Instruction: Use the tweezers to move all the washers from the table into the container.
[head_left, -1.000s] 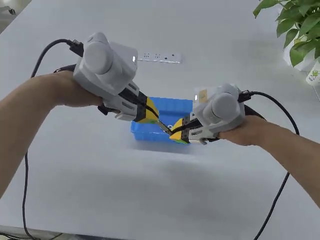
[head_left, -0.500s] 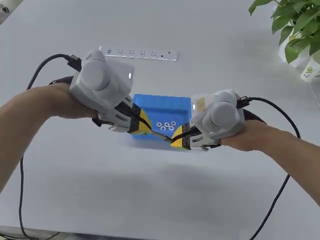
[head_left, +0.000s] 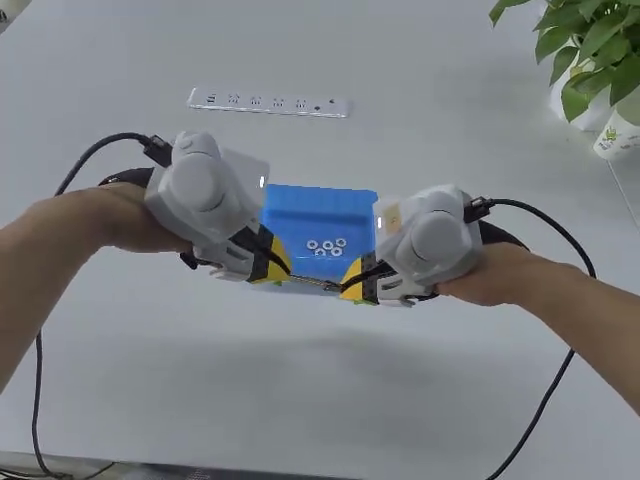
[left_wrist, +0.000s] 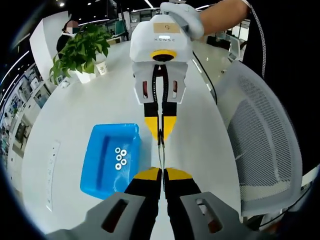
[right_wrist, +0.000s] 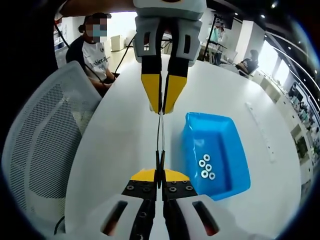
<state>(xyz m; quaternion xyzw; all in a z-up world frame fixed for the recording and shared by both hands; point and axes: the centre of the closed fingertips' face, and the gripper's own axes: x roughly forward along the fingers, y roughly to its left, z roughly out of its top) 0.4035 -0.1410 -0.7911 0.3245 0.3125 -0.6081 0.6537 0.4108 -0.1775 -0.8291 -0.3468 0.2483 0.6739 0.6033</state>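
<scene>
Tweezers (left_wrist: 160, 150) spanned tip to tip between left gripper (left_wrist: 162, 171) and right gripper (right_wrist: 159, 172), both clamped on them. Five washers (left_wrist: 120, 158) sat in the blue container (left_wrist: 95, 185) just beyond both grippers. Looked like a handover or regrip, so one clamp should hold until the other was secure. Power strip (head_left: 268, 101) and plant (head_left: 585, 60) were farther out, apparently blocking nothing.

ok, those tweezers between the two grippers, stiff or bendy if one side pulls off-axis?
The tweezers look like two thin, narrow metal strips, so likely springy and prone to bowing sideways. Smooth-looking metal pinched only at its ends by the left gripper and right gripper, so it may slip or pivot. Probably very light.
</scene>
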